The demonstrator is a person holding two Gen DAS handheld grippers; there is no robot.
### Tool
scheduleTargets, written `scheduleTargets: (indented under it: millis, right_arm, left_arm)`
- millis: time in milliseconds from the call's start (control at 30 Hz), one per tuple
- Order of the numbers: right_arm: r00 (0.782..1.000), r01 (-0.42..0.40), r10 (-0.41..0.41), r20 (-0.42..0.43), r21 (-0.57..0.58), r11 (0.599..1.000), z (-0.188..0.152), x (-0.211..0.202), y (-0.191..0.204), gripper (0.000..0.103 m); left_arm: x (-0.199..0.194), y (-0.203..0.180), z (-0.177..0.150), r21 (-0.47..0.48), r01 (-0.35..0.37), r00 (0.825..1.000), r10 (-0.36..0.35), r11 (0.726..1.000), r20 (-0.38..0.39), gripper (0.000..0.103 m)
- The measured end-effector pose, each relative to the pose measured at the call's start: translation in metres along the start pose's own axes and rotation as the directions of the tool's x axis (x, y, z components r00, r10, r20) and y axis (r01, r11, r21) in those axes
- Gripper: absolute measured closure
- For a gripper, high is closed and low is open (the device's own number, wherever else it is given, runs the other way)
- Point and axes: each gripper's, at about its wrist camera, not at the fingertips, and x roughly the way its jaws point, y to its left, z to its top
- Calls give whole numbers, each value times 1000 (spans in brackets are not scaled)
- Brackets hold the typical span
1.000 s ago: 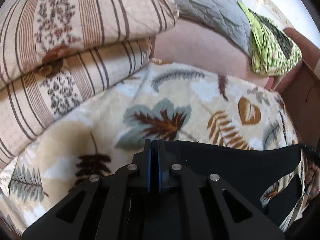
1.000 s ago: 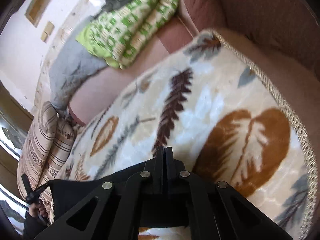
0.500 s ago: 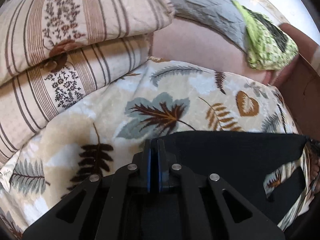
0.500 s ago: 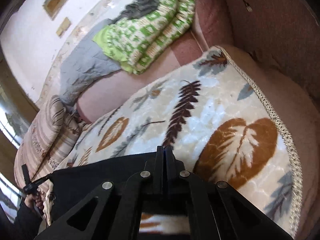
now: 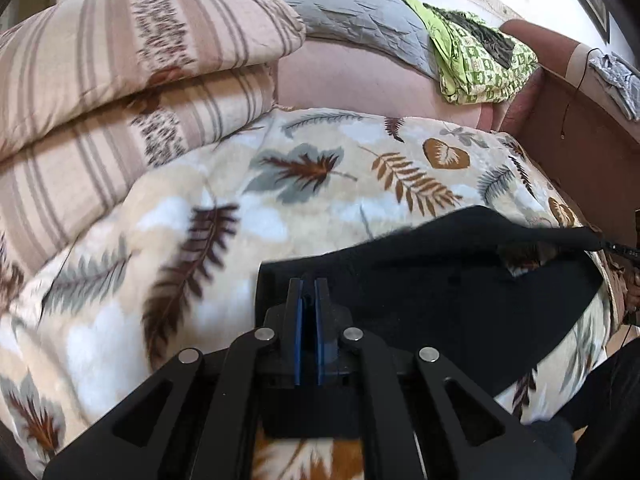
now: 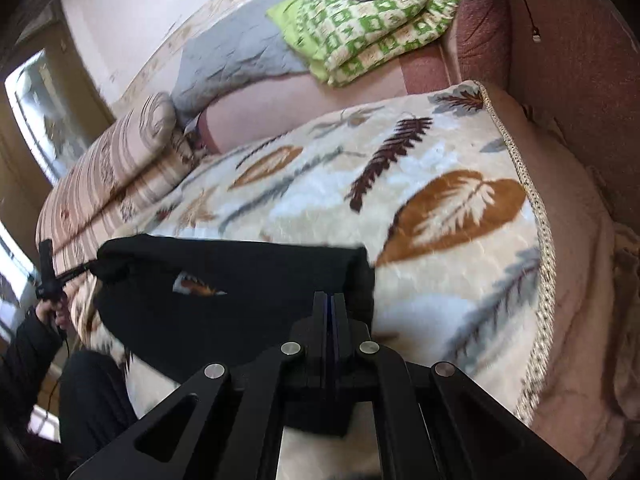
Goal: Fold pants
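Black pants (image 5: 460, 292) hang stretched between my two grippers over a leaf-print blanket (image 5: 304, 184). My left gripper (image 5: 308, 284) is shut on one corner of the pants, whose cloth runs off to the right. In the right wrist view my right gripper (image 6: 330, 298) is shut on the other corner of the pants (image 6: 240, 300), which spread leftward to the far hand (image 6: 56, 312) holding the other gripper. A gap in the cloth (image 6: 198, 284) shows the blanket (image 6: 440, 216) beneath.
Striped pillows (image 5: 120, 80) are stacked at the left, with a grey quilt (image 5: 352, 12) and a green patterned blanket (image 5: 480, 64) on the sofa back. A brown armrest (image 6: 572, 92) borders the right side. The person's dark legs (image 6: 92, 392) stand at the sofa's front.
Both grippers have carried the pants forward over the blanket, and the cloth now covers more of it. The right gripper has rolled, so its view is less tilted.
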Motion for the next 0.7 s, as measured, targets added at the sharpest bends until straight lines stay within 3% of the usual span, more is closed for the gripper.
scheduleTargets:
  millis: [67, 233, 333, 400, 467, 533, 600, 633, 700]
  right_arm:
    - [1000, -7, 6, -29, -48, 999, -9, -2, 4, 103]
    - [989, -76, 51, -137, -184, 980, -33, 0, 20, 103]
    - [984, -95, 61, -166, -206, 974, -42, -1, 24, 103]
    - [985, -92, 60, -163, -199, 976, -44, -5, 21, 103]
    - [991, -43, 18, -132, -186, 982, -43, -11, 15, 103]
    - [993, 74, -87, -78, -156, 985, -40, -17, 5, 100]
    - [987, 150, -155, -44, -110, 983, -36, -23, -4, 97]
    - [985, 170, -173, -19, -91, 981, -34, -27, -6, 97]
    - [987, 157, -153, 40, -96, 983, -28, -36, 1, 97]
  left_arm:
    - [-10, 7, -20, -15, 22, 1000, -22, 1000, 18, 100]
    - [-7, 15, -63, -23, 12, 1000, -12, 1000, -28, 99]
    - [-21, 19, -72, -81, 4, 1000, -2, 997, 16, 95]
    - [-36, 19, -71, -114, -44, 997, 51, 993, 66, 95]
    - [-51, 15, -64, -136, -74, 989, 91, 988, 120, 95]
    - [-63, 10, -55, -163, -66, 981, 94, 984, 170, 95]
    - [-71, -3, -43, -160, -10, 976, 45, 987, 213, 95]
    - [-66, -13, -36, -149, 52, 979, -22, 988, 200, 92]
    - [-47, -30, -28, -133, 110, 985, -90, 985, 146, 90]
